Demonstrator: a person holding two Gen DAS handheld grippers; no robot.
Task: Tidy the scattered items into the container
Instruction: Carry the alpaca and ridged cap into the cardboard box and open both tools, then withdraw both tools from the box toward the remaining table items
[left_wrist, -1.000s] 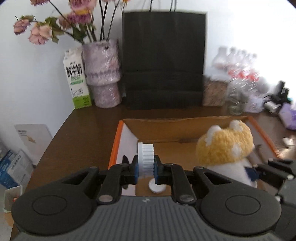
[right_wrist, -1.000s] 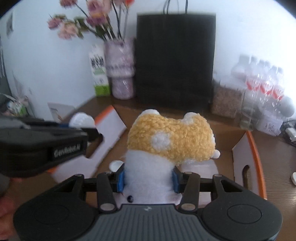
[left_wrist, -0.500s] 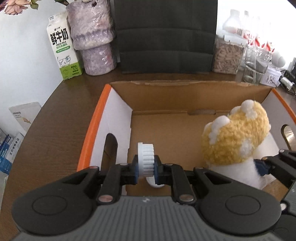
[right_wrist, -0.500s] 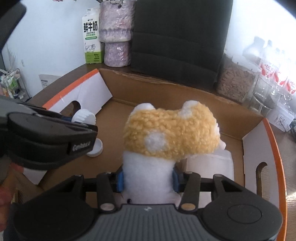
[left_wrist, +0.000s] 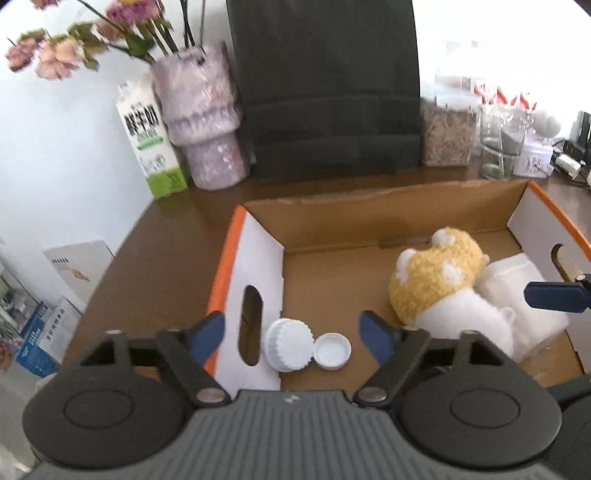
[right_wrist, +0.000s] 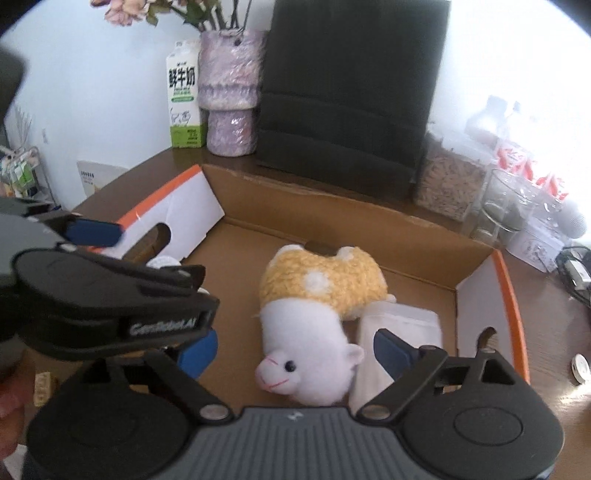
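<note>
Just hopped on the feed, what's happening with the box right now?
Both grippers are open and hold nothing. The left gripper hangs over the ribbed white cap and the smaller white lid on the cardboard box floor. The right gripper is above the plush toy, lying on its side beside a white pouch.

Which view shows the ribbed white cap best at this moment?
Left wrist: the ribbed white cap lies in full view on the cardboard box floor. In the right wrist view the left gripper hides nearly all of it.
</note>
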